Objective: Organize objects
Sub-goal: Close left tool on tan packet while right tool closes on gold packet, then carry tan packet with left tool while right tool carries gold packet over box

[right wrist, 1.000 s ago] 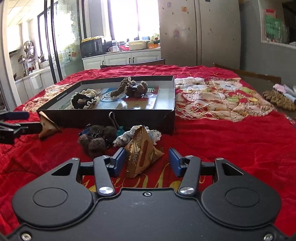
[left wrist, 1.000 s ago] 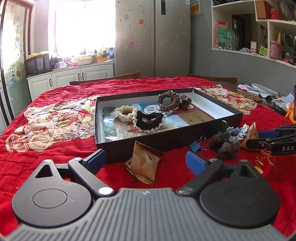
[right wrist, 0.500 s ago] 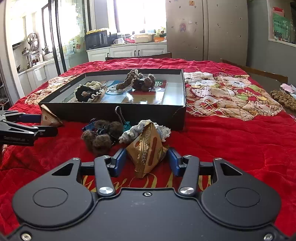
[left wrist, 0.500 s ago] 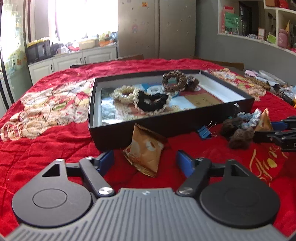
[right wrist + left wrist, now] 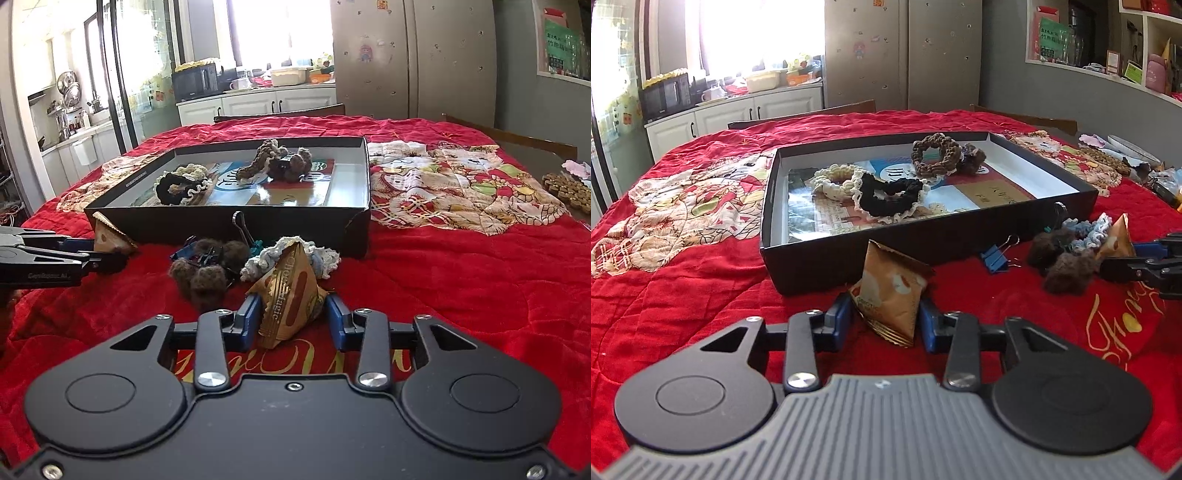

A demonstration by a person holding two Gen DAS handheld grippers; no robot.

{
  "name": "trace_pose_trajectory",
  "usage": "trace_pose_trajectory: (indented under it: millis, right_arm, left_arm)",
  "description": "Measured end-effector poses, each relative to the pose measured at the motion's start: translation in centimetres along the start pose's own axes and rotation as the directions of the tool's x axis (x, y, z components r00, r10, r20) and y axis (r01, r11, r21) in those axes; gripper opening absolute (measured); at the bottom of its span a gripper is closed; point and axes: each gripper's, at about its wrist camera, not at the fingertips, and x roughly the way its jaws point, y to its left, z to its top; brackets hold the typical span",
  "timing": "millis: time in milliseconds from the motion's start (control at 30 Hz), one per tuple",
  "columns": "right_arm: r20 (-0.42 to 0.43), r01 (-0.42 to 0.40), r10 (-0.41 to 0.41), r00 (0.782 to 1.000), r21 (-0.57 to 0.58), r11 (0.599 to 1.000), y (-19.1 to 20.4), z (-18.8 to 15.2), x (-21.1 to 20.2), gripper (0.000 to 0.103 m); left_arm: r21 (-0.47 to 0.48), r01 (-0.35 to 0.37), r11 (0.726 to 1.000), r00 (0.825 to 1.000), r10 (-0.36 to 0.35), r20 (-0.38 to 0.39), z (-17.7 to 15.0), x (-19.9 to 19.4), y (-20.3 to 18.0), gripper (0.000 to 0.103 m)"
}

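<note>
1. Left wrist view:
   - Snack packet [image 5: 888, 297], tan with a cookie picture, stands at centre frame between the blue pads of the left gripper [image 5: 886, 323]. The jaws are closing, about a third open; the pads sit right at the packet's sides, though I cannot tell whether they press it yet.
   - Just behind it lies the black box [image 5: 812, 264] on the red quilt [image 5: 683, 295], holding a cream scrunchie [image 5: 836, 181], a black scrunchie [image 5: 890, 195] with a pale frill, and a brown crocheted scrunchie [image 5: 934, 153] (only here do the three read as open rings).
   - At right: a blue binder clip [image 5: 995, 256], brown fuzzy pompoms [image 5: 1063, 271], a light blue crocheted piece [image 5: 1089, 230], and the right gripper's tip coming in from the right edge.
   - Wall shelves [image 5: 1137, 70] fill the upper right, seen only in this view.

2. Right wrist view:
   - Gold triangular packet [image 5: 291, 295], printed "Choco Magic", stands low centre between the pads of the right gripper [image 5: 293, 323]. Its jaws are closing too, roughly a third open; the left pad looks against the wrapper, the right pad a sliver off.
   - Behind it are the crocheted piece [image 5: 291, 254] and pompoms [image 5: 201, 278], then the box wall [image 5: 295, 225].
   - The left gripper [image 5: 110, 254] enters at the left edge with its packet [image 5: 107, 236] at its tip.
   - Only here: a glass door [image 5: 110, 74] at upper left, and the quilt's patterned patch [image 5: 461, 184] at right.
</note>
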Motion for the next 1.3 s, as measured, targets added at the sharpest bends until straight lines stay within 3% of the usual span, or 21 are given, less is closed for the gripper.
trace_pose_trajectory:
  millis: [567, 1300]
  right_arm:
    - [0.039, -0.021, 0.021, 0.999, -0.002, 1.000, -0.1, 0.4, -2.5, 0.036]
    - [0.117, -0.049, 0.051, 0.992, -0.021, 0.999, 0.8, 1.7, -5.3, 0.034]
  left_arm:
    - [-0.013, 0.053, 0.999, 0.999, -0.053, -0.005, 0.0, -1.4, -0.3, 0.038]
    - [0.035, 0.109, 0.993, 0.990, -0.112, 0.080, 1.3, -4.9, -2.1, 0.038]
